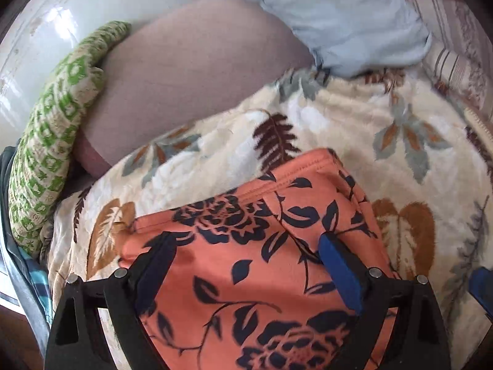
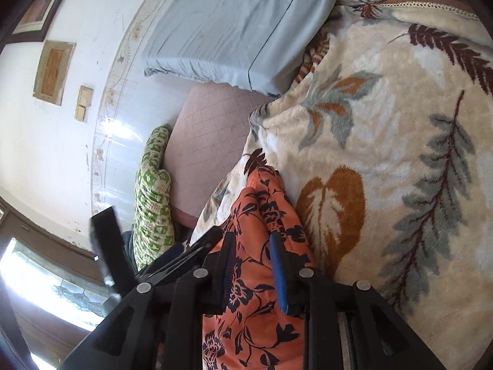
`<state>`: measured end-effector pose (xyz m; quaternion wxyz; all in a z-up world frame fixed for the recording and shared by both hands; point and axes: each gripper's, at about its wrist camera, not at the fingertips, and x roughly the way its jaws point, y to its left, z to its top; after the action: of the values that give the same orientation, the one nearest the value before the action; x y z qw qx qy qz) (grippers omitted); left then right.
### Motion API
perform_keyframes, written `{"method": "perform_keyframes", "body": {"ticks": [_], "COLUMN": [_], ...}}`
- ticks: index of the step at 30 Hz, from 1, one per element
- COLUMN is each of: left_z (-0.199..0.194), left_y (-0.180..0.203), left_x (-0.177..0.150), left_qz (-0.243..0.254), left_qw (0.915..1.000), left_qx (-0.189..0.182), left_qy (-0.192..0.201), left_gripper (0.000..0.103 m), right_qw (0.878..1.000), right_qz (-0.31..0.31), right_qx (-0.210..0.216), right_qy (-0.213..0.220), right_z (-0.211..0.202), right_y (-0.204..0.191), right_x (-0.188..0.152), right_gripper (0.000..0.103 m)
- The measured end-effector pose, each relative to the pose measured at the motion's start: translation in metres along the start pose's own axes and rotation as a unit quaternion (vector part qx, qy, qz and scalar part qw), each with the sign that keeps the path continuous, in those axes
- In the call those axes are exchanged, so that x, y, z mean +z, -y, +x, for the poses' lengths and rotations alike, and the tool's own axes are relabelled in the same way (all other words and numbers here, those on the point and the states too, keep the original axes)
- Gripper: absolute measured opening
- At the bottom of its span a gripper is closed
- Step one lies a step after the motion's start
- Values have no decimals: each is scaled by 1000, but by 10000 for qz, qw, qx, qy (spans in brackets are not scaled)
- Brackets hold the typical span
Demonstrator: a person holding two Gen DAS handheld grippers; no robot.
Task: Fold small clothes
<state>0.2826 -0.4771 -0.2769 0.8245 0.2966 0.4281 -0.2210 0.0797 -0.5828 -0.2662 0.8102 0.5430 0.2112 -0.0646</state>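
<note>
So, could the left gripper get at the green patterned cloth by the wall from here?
Probably yes. The left gripper is open over the orange floral garment, holding nothing, and the green patterned cloth lies uncovered off to its left, beyond the leaf-print blanket.

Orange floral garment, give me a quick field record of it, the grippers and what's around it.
garment: orange floral garment, lying on leaf-print blanket
left gripper: open, fingers straddling the garment
right gripper: partly closed around bunched cloth; grip unclear
nearby: light blue pillow, green patterned cushion, pink mattress
</note>
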Motion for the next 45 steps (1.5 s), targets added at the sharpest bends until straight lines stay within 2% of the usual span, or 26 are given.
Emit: {"method": "perform_keyframes", "body": {"ticks": [2,6,9,13,16,19,27,29,30,32,37,45], "left_z": [19,8,-27,-90,-133,-167,-221,-229,-232,-235,-233,-211], "left_y": [14,5,-1,-16,-30,-44,-80,-87,-89,-95,-103,-111], "left_x": [1,-1,-15,-46,-71,-95,-139,-147,-151,-157,-168,-179], "left_qz": [80,-287,3,101,117,112,-61,-104,-131,-207,-407,-648], "left_qw": [9999,9995,9984,9906,9840,9797,9738,9725,9723,9720,9740,9783], "left_qx": [-7,-71,166,318,489,602,934,997,1012,1029,972,888], "left_qy": [-77,68,548,1326,1706,1909,2072,2102,2105,2104,2007,1758], "left_gripper": [96,97,97,97,97,97,97,97,97,97,97,97], "right_qw": [10000,10000,9999,9992,9974,9943,9869,9843,9828,9802,9812,9815], "right_qz": [43,-66,-166,-382,-705,-1044,-1591,-1744,-1810,-1931,-1909,-1894], "right_qx": [-6,-11,10,62,103,99,173,99,72,109,129,126], "right_qy": [2,-28,20,107,127,180,193,251,353,430,266,236], "right_z": [0,2,0,-5,-8,-11,-15,-17,-19,-23,-21,-25], "right_y": [2,-2,-7,-19,-35,-51,-82,-90,-94,-99,-99,-96], "right_x": [2,4,3,-2,-12,-24,-56,-65,-70,-76,-80,-80], "right_gripper": [25,25,25,26,26,26,28,52,73,74,74,74]}}
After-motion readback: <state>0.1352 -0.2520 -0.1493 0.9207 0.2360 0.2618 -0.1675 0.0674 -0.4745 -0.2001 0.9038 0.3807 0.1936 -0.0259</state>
